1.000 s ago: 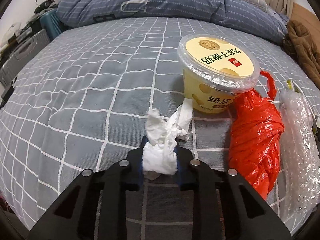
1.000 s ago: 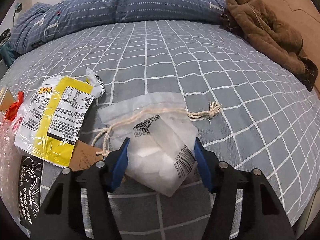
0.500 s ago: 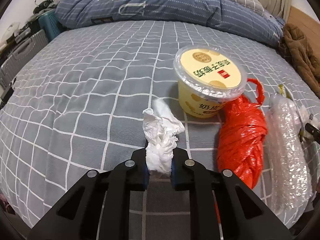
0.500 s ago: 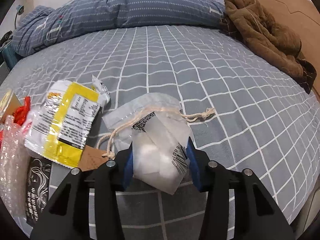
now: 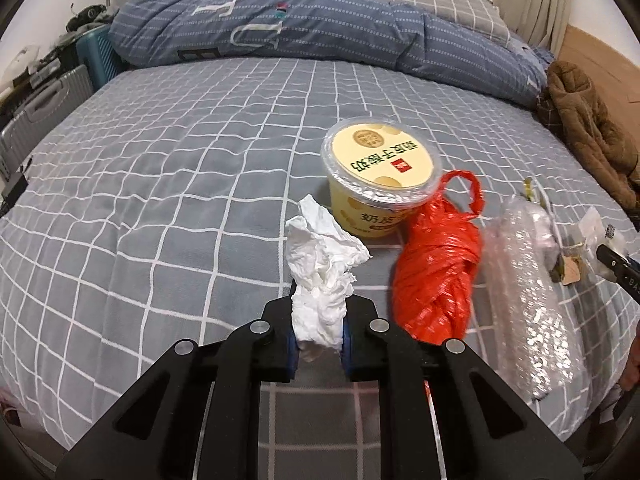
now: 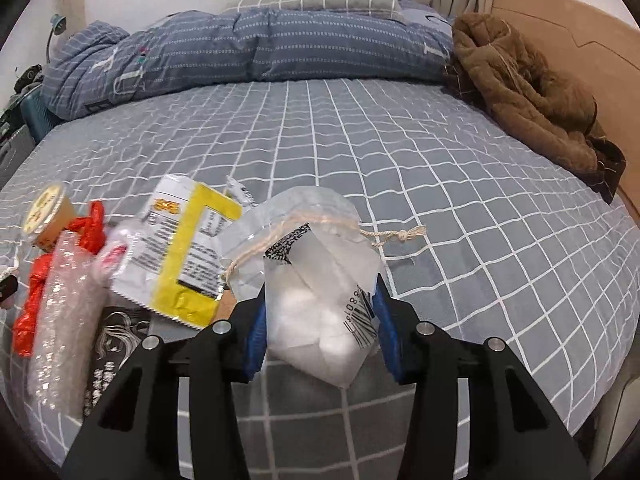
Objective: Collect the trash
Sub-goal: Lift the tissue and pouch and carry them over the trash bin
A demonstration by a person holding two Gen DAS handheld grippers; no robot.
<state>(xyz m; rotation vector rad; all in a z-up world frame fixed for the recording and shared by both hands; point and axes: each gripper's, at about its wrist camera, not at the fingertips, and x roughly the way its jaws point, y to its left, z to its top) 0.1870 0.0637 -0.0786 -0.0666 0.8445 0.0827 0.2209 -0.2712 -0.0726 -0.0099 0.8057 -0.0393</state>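
You are working across a grey checked bedspread (image 5: 160, 184), and at the left your left gripper (image 5: 319, 346) is pinching a crumpled white tissue (image 5: 322, 276) tight between its blue pads, jaws nearly together with only the wad between them. You are gripping it low, so most of the tissue is standing up loose and creased above the fingers, and it appears to be riding clear of the cover, which suits carrying it off. Just right of it and a little farther, a yellow lidded yoghurt tub (image 5: 380, 176) is sitting upright, touching a knotted red plastic bag (image 5: 438, 264). Beside that, a roll of bubble wrap (image 5: 528, 292) is lying lengthwise.

Farther right, a yellow and white snack wrapper (image 6: 184, 252) is resting partly over a black printed packet (image 6: 114, 344), its near end seeming to curl up off the cover.

At the right, your right gripper (image 6: 320, 328) is closing on a frosted drawstring pouch (image 6: 316, 276), jaws held fairly wide because the pouch is bulky with white lumps inside. It is looking crumpled and translucent, with a barcode at one side, and its cord (image 6: 394, 235) is trailing right over the bedspread. No bin is showing in either view.
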